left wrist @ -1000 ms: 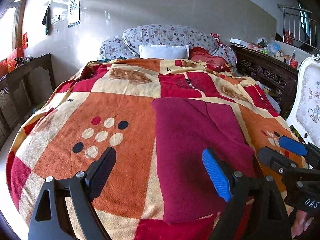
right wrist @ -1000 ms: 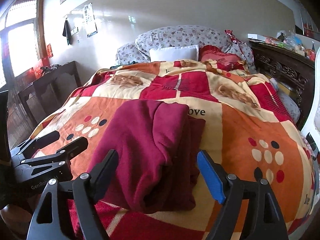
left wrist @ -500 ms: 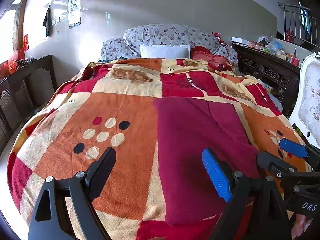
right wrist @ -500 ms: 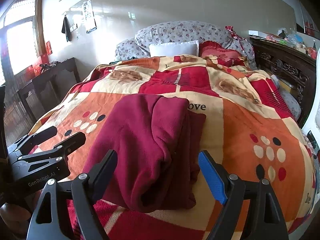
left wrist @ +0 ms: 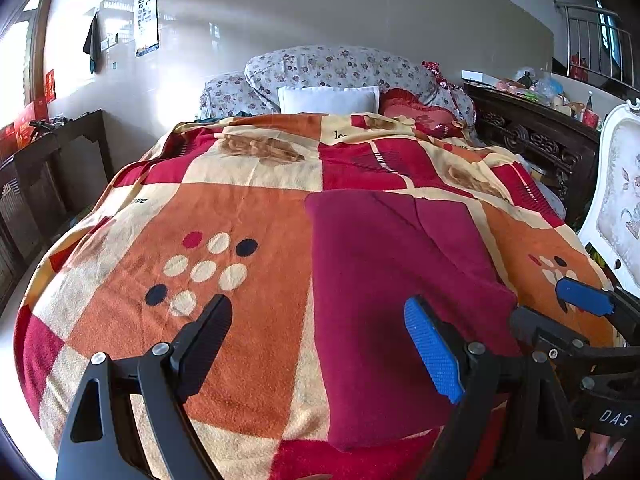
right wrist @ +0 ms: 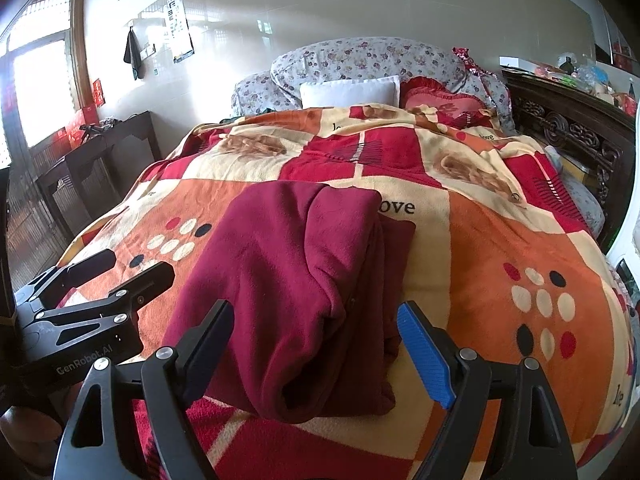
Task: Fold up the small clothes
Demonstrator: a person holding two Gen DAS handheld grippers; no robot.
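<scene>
With both the left gripper (left wrist: 316, 352) and right gripper (right wrist: 316, 350) gaping empty, I'd pinch the soft, light, limp maroon garment (right wrist: 288, 280) at its thick lower-centre folded edge.

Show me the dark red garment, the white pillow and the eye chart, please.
Dark red garment (right wrist: 280, 280): right wrist view, middle of folded top layer.
White pillow (left wrist: 328, 99): left wrist view, its front face.
Eye chart (left wrist: 146, 20): left wrist view, sheet's middle.

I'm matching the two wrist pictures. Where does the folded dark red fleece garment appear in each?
Left wrist view: the folded dark red fleece garment lies right of centre, on the patterned blanket.
Right wrist view: the garment lies centre, slightly left.
Shared landmark: the white rectangular pillow at the bed's head.
</scene>
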